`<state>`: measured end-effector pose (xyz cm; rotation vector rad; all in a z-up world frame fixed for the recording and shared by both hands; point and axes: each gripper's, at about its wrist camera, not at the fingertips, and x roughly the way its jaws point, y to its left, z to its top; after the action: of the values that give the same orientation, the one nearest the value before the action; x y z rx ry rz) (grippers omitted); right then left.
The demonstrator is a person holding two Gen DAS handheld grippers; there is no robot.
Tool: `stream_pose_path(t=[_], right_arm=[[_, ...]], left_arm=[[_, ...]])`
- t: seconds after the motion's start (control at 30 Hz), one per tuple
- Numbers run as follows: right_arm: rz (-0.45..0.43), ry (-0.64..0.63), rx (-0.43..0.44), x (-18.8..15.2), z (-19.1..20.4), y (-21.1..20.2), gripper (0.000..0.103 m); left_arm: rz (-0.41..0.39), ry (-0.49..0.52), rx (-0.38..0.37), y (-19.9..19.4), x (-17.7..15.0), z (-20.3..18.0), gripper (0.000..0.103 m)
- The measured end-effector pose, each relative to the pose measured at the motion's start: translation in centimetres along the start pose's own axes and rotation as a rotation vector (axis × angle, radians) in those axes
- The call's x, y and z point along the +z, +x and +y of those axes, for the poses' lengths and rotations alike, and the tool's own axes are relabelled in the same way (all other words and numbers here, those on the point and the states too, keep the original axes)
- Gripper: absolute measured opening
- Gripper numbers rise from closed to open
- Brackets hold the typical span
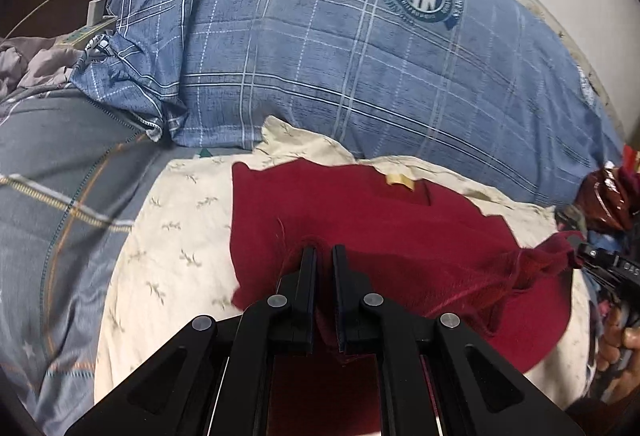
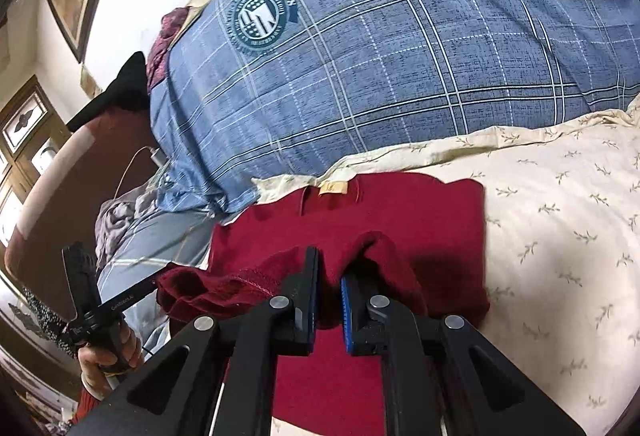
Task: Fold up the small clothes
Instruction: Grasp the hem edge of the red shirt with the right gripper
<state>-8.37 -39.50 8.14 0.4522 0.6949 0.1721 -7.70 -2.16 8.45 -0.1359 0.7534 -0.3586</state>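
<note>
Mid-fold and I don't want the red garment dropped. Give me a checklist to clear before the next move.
1. Left gripper shut on red garment: ok.
2. Right gripper shut on the garment's other edge: ok.
3. Held edge lifted between the grippers: ok.
4. Cream sheet ahead bare for landing: ok.
5. Tan label end lying flat: ok.
6. Layers underneath smooth: cannot tell.
</note>
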Motion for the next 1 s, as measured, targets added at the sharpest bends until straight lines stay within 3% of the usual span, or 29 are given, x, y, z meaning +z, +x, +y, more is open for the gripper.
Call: stream_pose_path(t=[0.13, 0.6, 1.0], right_arm=[[0.007, 0.001, -0.013, 0.3, -0.4, 0.6, 0.009], [0.012, -0.025, -0.059, -0.3, -0.3, 0.8, 0.009], [-0.032, -0.044, -0.09, 2.4, -0.2, 2.4, 0.009]], left_arm=[[-0.003, -0.014, 0.02, 1.7, 0.5, -0.3, 0.006], [-0.03, -0.02, 0.043, 1.6, 0.1, -0.1, 0.006], [-0.053, 0.006, 0.062, 2.5, 2.5, -0.7, 0.006]])
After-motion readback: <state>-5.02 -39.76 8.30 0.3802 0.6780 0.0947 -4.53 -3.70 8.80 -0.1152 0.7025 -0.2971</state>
